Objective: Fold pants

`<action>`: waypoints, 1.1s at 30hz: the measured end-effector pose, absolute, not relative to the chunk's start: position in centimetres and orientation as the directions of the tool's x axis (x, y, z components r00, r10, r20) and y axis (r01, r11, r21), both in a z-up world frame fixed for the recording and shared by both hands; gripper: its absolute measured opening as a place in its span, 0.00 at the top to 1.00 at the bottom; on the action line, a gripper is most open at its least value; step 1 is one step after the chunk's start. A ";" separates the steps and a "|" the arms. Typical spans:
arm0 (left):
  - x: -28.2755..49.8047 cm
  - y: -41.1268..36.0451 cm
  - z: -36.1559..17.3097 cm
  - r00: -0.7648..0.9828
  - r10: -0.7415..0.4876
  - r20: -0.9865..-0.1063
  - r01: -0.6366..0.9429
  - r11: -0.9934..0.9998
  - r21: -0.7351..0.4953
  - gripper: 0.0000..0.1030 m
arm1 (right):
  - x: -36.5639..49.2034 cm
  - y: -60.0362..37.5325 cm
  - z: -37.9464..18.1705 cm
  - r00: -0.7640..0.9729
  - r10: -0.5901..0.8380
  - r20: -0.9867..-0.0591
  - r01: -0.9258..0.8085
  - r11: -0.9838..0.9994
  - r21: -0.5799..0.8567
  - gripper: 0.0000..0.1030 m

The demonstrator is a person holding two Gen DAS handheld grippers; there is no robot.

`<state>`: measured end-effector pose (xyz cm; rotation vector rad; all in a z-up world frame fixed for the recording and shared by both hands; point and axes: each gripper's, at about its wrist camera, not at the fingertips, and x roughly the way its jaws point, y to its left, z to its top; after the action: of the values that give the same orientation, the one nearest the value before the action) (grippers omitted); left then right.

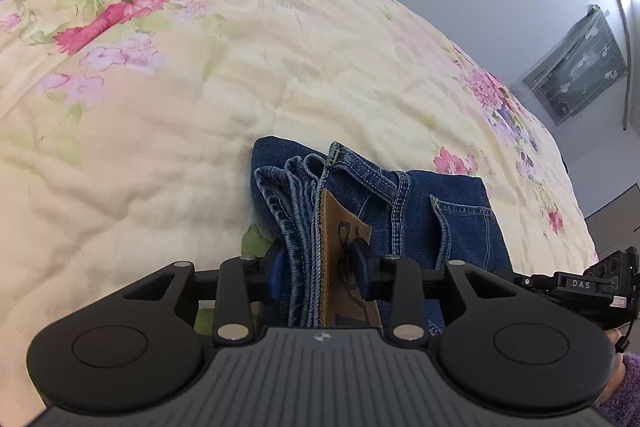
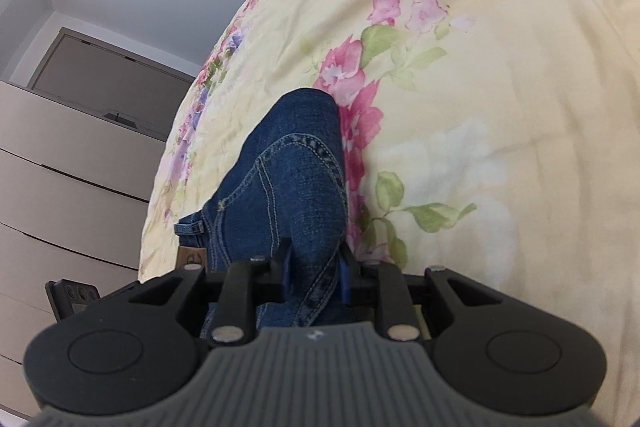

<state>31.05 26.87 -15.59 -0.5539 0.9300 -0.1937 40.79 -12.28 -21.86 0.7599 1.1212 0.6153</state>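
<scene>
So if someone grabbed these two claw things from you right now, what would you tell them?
Left gripper: shut on the jeans, clamping the stacked layers at the waistband by the leather patch.
Right gripper: shut on the jeans' other end, on a seamed fold.
The jeans are a compact folded bundle against the floral quilt.
Done: the folding looks largely finished.
Left: probably set the bundle flat, open both grippers and tidy the edges.

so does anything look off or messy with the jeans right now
Nothing stands out. The jeans are a compact folded bundle on the floral quilt, gripped by the left gripper at the waistband layers and the right gripper on a folded edge.
</scene>
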 end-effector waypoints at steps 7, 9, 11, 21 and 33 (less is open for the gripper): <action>30.4 27.8 -15.4 0.574 -0.416 -0.705 -0.165 0.785 -0.597 0.56 | 41.1 -11.7 -22.0 0.308 0.728 -0.613 -0.056 0.657 0.752 0.77; 29.3 27.6 -14.0 0.572 -0.361 -0.736 -0.171 0.825 -0.538 0.55 | 40.5 -11.8 -20.7 0.316 0.699 -0.642 -0.076 0.693 0.717 0.71; 27.8 27.2 -12.7 0.577 -0.306 -0.757 -0.150 0.871 -0.467 0.55 | 39.3 -12.0 -19.3 0.339 0.655 -0.675 -0.112 0.741 0.662 0.63; 22.6 22.4 -11.4 0.559 -0.151 -0.815 -0.012 0.982 -0.190 0.55 | 29.8 -11.6 -16.3 0.437 0.532 -0.725 -0.314 0.846 0.431 0.62; 22.9 23.5 -13.7 0.530 -0.183 -0.828 -0.067 0.964 -0.256 0.51 | 29.5 -10.2 -18.9 0.436 0.478 -0.763 -0.331 0.873 0.358 0.56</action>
<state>22.88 23.50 -13.73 -0.2709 1.0127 -0.0701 29.53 -10.20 -18.92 0.1632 1.0006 0.5063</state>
